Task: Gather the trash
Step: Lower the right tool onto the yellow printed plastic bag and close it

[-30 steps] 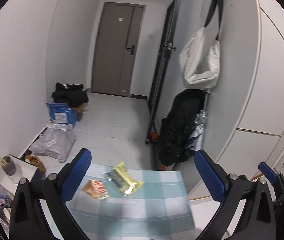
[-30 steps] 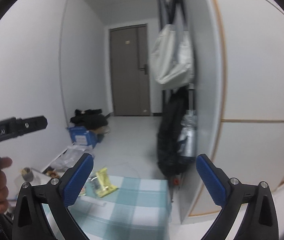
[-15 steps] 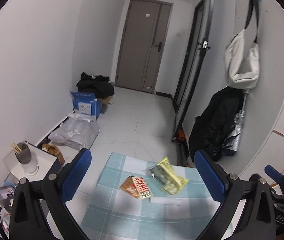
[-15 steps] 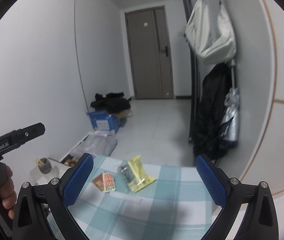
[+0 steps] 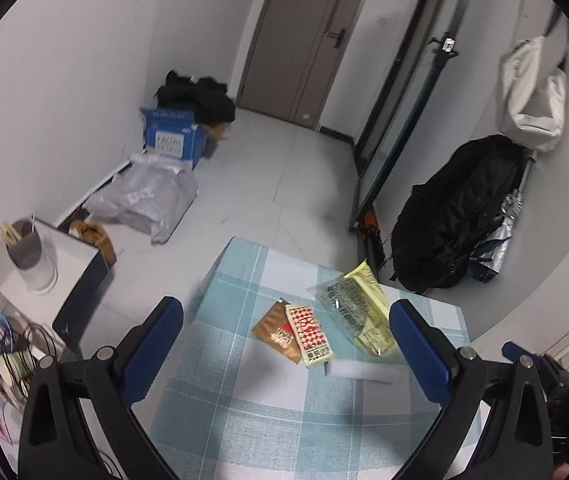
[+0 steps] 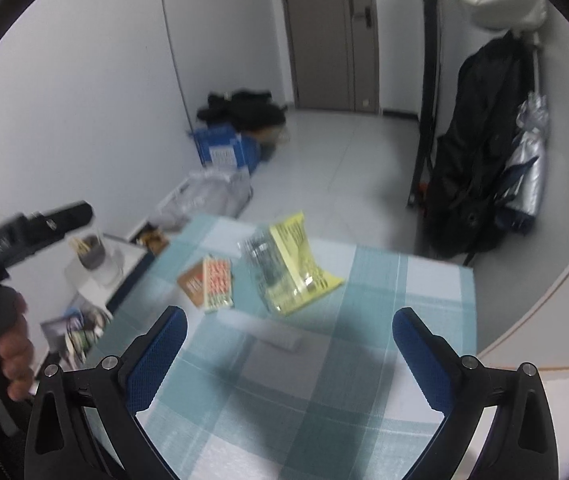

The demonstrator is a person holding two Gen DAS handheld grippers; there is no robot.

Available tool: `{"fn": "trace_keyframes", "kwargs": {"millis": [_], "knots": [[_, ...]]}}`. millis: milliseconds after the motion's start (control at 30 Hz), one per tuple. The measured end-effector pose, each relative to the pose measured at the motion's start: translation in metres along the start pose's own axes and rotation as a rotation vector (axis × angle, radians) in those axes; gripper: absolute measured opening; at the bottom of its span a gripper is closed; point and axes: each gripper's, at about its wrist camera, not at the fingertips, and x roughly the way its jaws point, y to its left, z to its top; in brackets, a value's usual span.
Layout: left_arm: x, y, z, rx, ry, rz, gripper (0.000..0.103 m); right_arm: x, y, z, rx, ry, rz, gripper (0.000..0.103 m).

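Both your left gripper (image 5: 286,338) and right gripper (image 6: 288,340) gape wide, empty. The flat red-checked wrapper (image 5: 308,335) overlaps the brown packet (image 5: 274,334); you may pinch tablecloth (image 5: 244,420).

Left wrist view: looks forward and down from above the near end of the checked table (image 5: 244,400), toward the door (image 5: 304,36).
Right wrist view: same facing, from further right.
Shared: table (image 6: 364,360), yellow wrapper (image 5: 360,308) (image 6: 296,268), door (image 6: 328,32).
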Motion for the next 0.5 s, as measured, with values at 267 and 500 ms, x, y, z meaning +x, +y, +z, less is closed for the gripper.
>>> {"fn": "trace_keyframes", "kwargs": {"millis": [267,500], "knots": [[0.023,0.016,0.009,-0.080,0.099,0.019,0.101,0.073,-0.009,0.033,-0.023,0.130,0.030,0.102],[0.031,0.018,0.010,-0.082,0.135,0.040,0.101,0.145,-0.014,0.060,-0.031,0.247,0.051,0.095]]}}
